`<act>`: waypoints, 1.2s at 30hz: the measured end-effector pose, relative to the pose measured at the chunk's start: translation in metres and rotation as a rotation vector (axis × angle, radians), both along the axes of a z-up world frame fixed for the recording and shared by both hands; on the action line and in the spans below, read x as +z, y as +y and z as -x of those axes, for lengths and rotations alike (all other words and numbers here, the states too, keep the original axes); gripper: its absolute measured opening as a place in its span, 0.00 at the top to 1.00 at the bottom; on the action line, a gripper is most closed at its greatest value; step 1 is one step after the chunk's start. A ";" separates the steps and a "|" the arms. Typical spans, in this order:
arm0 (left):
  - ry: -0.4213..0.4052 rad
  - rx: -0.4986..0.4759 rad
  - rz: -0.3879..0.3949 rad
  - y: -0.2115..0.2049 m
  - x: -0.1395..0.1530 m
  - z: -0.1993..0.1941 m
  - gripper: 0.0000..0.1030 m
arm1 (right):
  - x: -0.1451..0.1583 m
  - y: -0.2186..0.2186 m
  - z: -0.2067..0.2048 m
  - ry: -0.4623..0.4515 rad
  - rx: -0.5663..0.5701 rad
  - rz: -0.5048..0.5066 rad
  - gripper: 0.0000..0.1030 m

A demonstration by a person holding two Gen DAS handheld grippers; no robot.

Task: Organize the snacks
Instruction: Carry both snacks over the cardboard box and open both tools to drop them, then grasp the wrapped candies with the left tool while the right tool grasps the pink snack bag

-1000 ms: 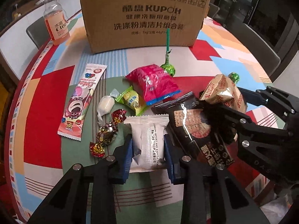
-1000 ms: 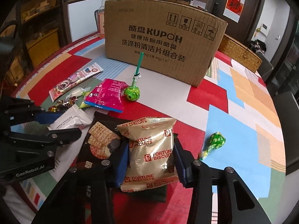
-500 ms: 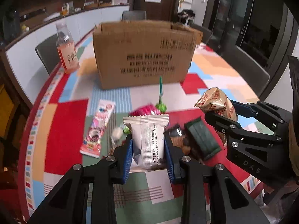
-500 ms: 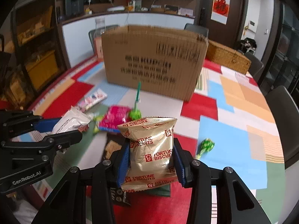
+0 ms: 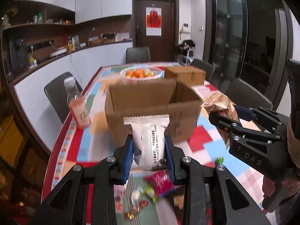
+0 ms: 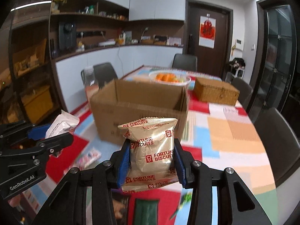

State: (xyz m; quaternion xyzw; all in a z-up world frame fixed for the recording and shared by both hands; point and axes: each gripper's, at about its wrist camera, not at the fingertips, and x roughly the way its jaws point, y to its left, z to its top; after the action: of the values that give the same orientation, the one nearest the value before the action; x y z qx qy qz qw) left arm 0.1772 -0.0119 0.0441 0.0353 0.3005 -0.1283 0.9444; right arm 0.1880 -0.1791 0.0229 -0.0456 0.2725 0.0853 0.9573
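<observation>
Left wrist view: left gripper (image 5: 149,154) grasps white packet (image 5: 148,140); right gripper (image 6: 151,166) grasps Fortune Biscuits bag (image 6: 151,153); both short of open carton (image 5: 150,101); other snacks lie before it.

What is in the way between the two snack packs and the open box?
Nothing visible. The white pack in the left claw and the gold biscuit pack in the right claw are both held up in front of the box, whose top is open; only its near wall lies ahead.
</observation>
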 end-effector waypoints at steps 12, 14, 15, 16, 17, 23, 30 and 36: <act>-0.034 -0.013 -0.006 -0.010 0.033 -0.086 0.69 | 0.032 -0.003 -0.082 -0.023 -0.006 -0.055 0.58; -0.020 -0.017 -0.015 -0.011 0.033 -0.102 0.69 | 0.032 -0.005 -0.097 -0.006 -0.013 -0.062 0.58; -0.015 -0.013 -0.019 -0.012 0.032 -0.109 0.69 | 0.029 -0.005 -0.104 0.011 -0.018 -0.062 0.58; -0.007 -0.015 -0.022 -0.013 0.030 -0.114 0.69 | 0.027 -0.006 -0.112 0.027 -0.025 -0.067 0.58; 0.011 -0.018 -0.024 -0.013 0.027 -0.124 0.69 | 0.026 -0.007 -0.119 0.038 -0.024 -0.069 0.58; 0.099 -0.009 -0.006 -0.013 0.007 -0.163 0.69 | 0.012 -0.007 -0.152 0.101 -0.029 -0.074 0.58; 0.118 0.033 -0.006 -0.006 -0.001 -0.167 0.49 | 0.012 0.000 -0.159 0.098 -0.039 -0.039 0.42; 0.089 0.028 -0.010 0.000 0.004 -0.131 0.44 | 0.017 0.001 -0.128 0.049 -0.046 -0.032 0.41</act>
State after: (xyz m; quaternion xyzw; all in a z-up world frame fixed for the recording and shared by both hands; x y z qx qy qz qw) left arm 0.3086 -0.0115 0.0482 0.0300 0.3433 -0.1149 0.9317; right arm 0.3156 -0.1785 0.0403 -0.0220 0.2955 0.0687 0.9526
